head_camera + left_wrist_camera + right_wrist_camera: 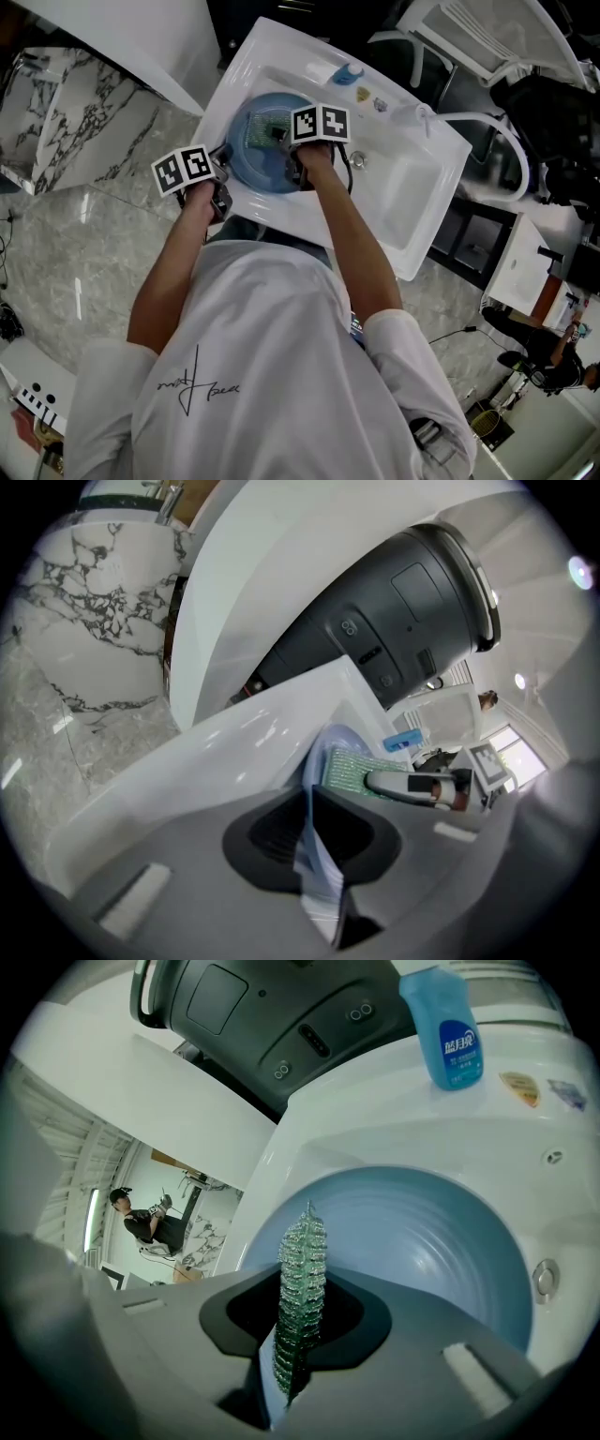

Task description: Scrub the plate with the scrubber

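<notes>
A round blue plate (248, 155) lies tilted in the left basin of a white sink (412, 220). My left gripper (222, 190) is at the plate's near left edge. In the left gripper view the jaws (314, 829) are shut on the plate's rim (319, 864), seen edge on. My right gripper (279, 139) is over the plate and shut on a green sparkly scrubber (264, 131). In the right gripper view the scrubber (298, 1279) stands edge on between the jaws (296, 1327), close above the plate's face (431, 1241). The left gripper view shows the scrubber (356, 769) flat against the plate.
A blue soap bottle (453, 1026) stands on the sink's back ledge (347, 73). The right basin has a drain (357, 159) and a white faucet (427, 117). A dark round machine (394, 621) looms behind the sink. Marble floor (84, 234) lies to the left.
</notes>
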Demonstrator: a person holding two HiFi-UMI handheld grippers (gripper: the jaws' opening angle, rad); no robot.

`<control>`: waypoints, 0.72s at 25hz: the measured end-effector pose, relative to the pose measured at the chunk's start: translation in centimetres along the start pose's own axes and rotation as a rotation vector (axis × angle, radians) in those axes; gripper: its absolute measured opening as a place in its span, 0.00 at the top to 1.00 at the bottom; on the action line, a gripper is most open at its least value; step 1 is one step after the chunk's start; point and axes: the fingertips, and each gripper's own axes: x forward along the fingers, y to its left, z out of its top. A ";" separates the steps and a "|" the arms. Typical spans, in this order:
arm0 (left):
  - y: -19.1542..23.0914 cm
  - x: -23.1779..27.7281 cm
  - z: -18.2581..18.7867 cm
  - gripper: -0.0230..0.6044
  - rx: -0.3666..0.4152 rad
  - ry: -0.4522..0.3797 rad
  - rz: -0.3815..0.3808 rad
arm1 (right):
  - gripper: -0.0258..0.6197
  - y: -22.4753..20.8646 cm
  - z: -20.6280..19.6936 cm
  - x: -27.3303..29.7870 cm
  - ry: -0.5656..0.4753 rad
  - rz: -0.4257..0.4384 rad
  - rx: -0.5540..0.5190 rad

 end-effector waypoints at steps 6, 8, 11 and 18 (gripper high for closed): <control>0.1 0.1 -0.1 0.84 0.037 0.000 0.045 | 0.87 -0.3 0.1 -0.5 -0.004 -0.021 -0.038; 0.1 0.0 -0.1 0.84 0.046 0.000 0.054 | 0.87 -0.5 0.2 -0.7 -0.005 -0.029 -0.048; 0.1 0.0 -0.1 0.84 0.048 -0.002 0.055 | 0.87 -0.9 0.3 -1.0 -0.006 -0.036 -0.046; 0.0 0.0 0.0 0.84 0.038 -0.007 0.041 | 0.87 -2.2 0.5 -1.7 -0.009 -0.035 -0.012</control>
